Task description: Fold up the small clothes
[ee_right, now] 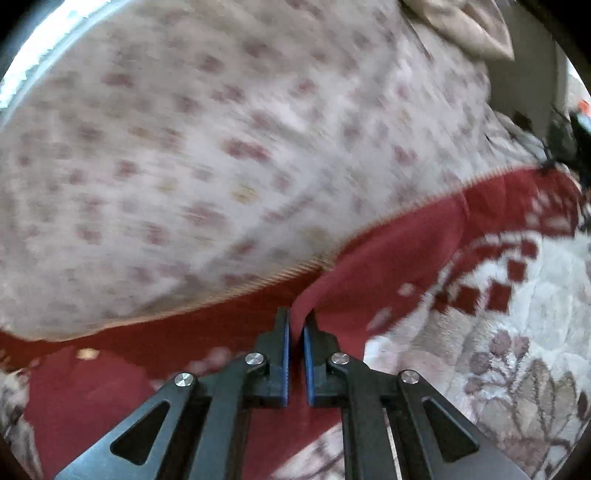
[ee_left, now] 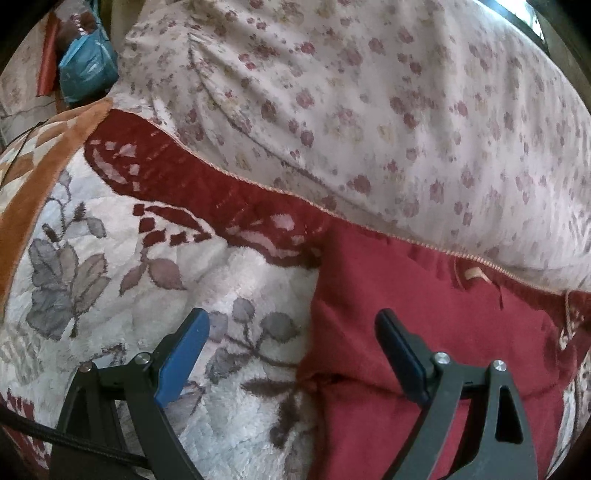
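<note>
Right gripper (ee_right: 296,326) is clamped on an edge of the red cloth (ee_right: 399,251), which lies on the plush blanket (ee_left: 110,258). Looks thin, light, floppy, so corners are the best hold. Left gripper (ee_left: 291,325) hangs open over it.

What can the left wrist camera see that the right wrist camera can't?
Only the left wrist view shows the left gripper, wide open above the blanket's edge, and a blue bag far off in the corner. Only the right wrist view shows the right gripper, shut on a pinch of the red cloth, and a beige bow at the top. Both views share the red cloth, the fluffy leaf-patterned blanket and the flowery sheet.
</note>
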The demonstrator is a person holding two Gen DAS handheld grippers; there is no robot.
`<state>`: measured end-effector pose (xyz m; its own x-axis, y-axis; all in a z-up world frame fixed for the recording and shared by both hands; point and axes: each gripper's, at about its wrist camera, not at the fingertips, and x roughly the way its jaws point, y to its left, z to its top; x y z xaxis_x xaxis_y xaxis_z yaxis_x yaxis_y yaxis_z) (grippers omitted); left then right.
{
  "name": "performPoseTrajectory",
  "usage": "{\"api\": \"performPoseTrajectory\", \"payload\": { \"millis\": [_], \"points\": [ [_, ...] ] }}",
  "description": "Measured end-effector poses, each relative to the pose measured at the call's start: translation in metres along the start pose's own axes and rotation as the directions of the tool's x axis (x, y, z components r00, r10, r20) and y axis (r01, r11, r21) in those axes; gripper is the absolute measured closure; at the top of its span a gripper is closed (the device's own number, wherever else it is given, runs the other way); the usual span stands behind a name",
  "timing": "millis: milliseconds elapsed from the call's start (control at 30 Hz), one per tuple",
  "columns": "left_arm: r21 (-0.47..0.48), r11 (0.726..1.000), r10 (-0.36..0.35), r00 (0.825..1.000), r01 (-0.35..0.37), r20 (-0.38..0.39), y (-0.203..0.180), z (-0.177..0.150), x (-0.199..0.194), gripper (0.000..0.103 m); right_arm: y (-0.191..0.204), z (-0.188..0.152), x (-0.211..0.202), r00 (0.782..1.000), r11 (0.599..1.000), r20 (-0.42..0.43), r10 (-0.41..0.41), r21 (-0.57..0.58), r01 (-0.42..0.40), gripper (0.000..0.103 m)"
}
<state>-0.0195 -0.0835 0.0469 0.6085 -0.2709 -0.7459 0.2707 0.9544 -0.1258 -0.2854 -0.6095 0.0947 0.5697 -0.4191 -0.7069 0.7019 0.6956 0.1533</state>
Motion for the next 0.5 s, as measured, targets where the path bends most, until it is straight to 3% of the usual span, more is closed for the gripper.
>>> {"api": "performPoseTrajectory", "payload": {
  "millis": [167, 300, 400, 500],
  "points": [
    [-0.036, 0.999, -0.009, 1.000, 0.010, 0.023, 0.008, 0.001, -0.008, 0.013, 0.071, -0.010, -0.035, 0.990, 0.978, -0.031, 0.136, -0.158, -0.139, 0.093],
    [-0.050, 0.999, -0.014, 0.999, 0.016, 0.035, 0.012, 0.001, -0.014, 0.013, 0.146, -0.046, -0.047, 0.976, 0.923, -0.079, 0.201, -0.319, -0.216, 0.093],
    [-0.053, 0.998, -0.020, 0.999, 0.023, 0.045, 0.013, 0.002, -0.017, 0.013, 0.199, -0.081, -0.042, 0.949, 0.876, -0.156, 0.274, -0.366, -0.313, 0.093],
    [-0.057, 0.996, -0.059, 0.997, 0.063, 0.057, 0.013, 0.003, -0.020, 0.013, 0.237, -0.120, -0.028, 0.899, 0.813, -0.250, 0.359, -0.390, -0.433, 0.093]
  ]
}}
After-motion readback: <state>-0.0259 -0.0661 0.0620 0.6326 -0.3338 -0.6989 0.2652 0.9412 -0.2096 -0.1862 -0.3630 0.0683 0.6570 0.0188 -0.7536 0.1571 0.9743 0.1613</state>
